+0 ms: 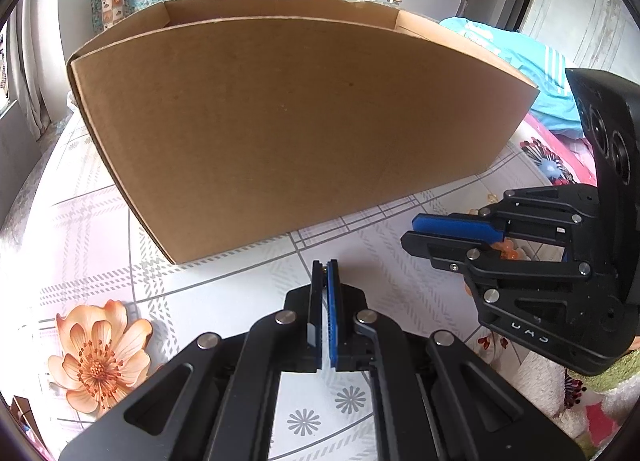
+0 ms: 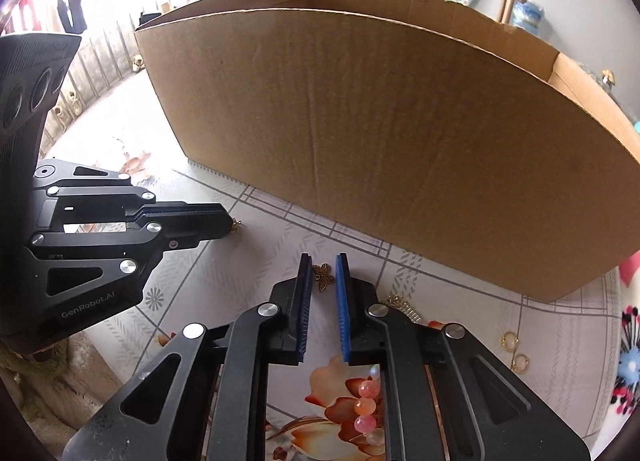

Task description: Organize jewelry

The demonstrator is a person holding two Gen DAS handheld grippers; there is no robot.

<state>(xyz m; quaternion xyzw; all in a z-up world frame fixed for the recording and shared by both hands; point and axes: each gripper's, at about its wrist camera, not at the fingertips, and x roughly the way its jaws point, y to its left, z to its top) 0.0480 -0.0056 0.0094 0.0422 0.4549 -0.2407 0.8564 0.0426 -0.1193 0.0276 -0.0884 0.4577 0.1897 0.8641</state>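
Left gripper: pads pressed together, pinching a small gold trinket at the tips (too tiny to name).
Right gripper: spread partway, holding nothing, a bronze flower charm lying between its fingers.
Cardboard box: just beyond both.
Bead bracelet: near, under the right gripper.

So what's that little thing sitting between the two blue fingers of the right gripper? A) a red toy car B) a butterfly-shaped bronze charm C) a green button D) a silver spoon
B: in the right wrist view a small bronze butterfly charm lies on the tablecloth in the gap of the right gripper, whose fingers stand apart on either side of it.
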